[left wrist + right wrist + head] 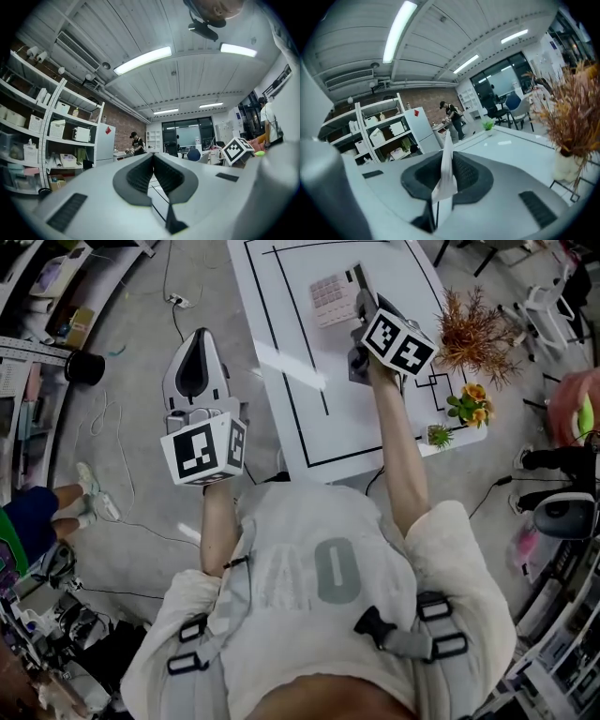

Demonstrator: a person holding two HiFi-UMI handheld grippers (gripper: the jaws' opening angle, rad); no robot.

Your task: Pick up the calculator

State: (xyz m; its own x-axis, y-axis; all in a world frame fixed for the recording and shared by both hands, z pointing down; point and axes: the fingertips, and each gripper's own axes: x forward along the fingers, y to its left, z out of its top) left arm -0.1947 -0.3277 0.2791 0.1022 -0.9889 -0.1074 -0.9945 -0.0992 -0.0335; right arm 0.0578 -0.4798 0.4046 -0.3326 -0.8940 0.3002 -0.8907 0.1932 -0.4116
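The calculator (330, 298), a flat pale pink pad with rows of keys, hangs above the white table (281, 390), and my right gripper (359, 285) is shut on its right edge. In the right gripper view the calculator (446, 174) shows edge-on, a thin white slab pinched between the dark pads of the right gripper (448, 157). My left gripper (194, 362) is held over the floor to the left of the table, apart from the calculator. In the left gripper view the dark pads of the left gripper (153, 157) meet at the tips with nothing between them.
Black lines mark the table. At its right edge stand a dried brown plant (473, 326), a small pot with yellow flowers (469, 405) and a tiny green plant (438, 435). A black cup (84, 367) and cables lie on the floor to the left.
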